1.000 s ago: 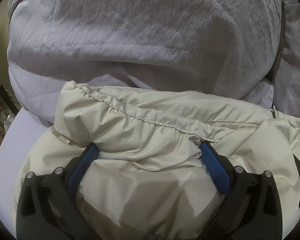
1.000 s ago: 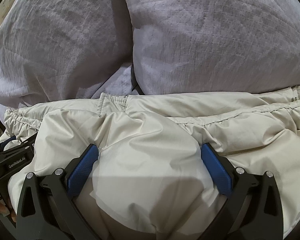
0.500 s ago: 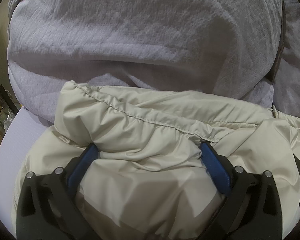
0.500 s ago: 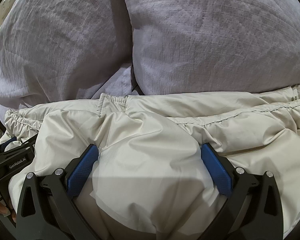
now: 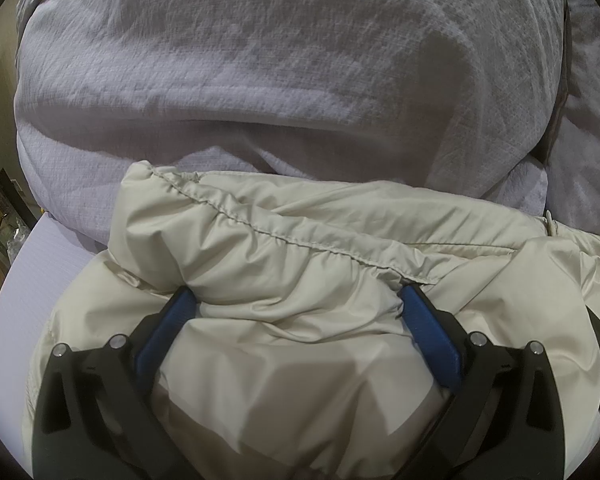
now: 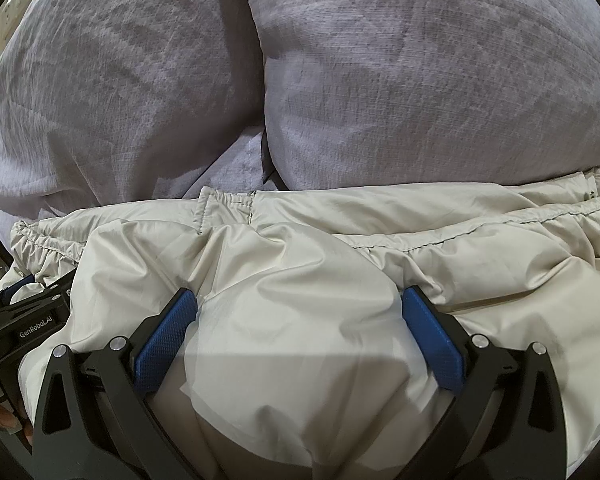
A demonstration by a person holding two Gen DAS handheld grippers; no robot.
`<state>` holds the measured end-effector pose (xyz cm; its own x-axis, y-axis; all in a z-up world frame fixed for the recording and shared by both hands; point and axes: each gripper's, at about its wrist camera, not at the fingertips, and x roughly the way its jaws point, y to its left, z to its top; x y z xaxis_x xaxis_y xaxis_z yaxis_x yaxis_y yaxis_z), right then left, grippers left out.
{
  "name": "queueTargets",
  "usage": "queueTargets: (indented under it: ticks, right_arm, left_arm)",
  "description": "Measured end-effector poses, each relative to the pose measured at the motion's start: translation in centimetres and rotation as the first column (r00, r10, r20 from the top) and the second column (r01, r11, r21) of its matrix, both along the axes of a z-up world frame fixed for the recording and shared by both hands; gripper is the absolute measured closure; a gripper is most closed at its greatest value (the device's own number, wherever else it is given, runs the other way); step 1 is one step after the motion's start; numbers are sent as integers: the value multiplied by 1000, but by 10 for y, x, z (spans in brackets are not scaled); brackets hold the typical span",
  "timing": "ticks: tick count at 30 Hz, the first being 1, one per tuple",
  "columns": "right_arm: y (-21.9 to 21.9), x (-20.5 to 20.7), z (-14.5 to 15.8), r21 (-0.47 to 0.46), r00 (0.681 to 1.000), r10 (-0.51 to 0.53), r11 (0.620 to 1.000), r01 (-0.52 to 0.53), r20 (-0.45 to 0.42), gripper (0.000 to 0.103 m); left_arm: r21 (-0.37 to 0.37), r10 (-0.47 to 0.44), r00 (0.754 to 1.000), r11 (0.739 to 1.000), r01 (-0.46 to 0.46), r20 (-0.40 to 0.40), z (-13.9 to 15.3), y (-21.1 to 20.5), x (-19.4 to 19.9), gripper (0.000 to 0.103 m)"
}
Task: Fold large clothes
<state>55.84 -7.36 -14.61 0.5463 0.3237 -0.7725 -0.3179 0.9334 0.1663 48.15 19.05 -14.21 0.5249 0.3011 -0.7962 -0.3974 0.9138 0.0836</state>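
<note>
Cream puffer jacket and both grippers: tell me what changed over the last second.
Nothing visibly changed. The left gripper and right gripper sit with fingers spread wide, the cream puffer jacket bulging between them, pressed against it rather than pinching. The jacket's gathered hem lies as before against the grey pillows.

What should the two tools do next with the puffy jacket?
Probably lift both tools straight off. The left tool and right tool stand wide open, pressed down into the cream puffy jacket, which already lies bunched against the grey pillows. Nothing is gripped, so backing away should leave the fold alone.
</note>
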Motion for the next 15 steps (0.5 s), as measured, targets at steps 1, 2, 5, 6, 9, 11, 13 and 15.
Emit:
queueTargets:
  ticks: [1,2,5,6,9,11,13,15]
  right_arm:
    - [0,1,1,5,1000,0,1000,0,-3,1]
    - [-1,2,1,12,1000,0,1000,0,-8,1]
    - [-11,5,8,36,999,7,999,-6,-37,1]
    - [-17,4,12,43,999,2,999,0,-49,1]
    - [-41,-2,30,33,999,-33,999,34,-38,1]
    - [-61,-8,42,19,997,-71,997,71,-27,1]
    - [-88,-14,56,2,992,-127,992,127,-14,1]
    - [-121,-18,66,-12,981,-194,981,194,-19,1]
  left_arm:
    - [-1,0,1000,1000,0,-1,-1,1,1,2]
    - [-4,0,1000,1000,0,-4,-1,1,1,2]
    - [-32,-4,1000,999,3,-31,-4,4,3,2]
    - [-43,-4,999,999,2,-38,-3,6,2,2]
    - [-78,-7,999,997,4,-39,8,12,-10,2]
    - [-83,-17,999,996,15,-31,17,16,-23,2]
    - [-81,-20,1000,997,19,-17,26,22,-37,2]
    - [-79,-11,1000,997,10,-9,35,31,-55,2]
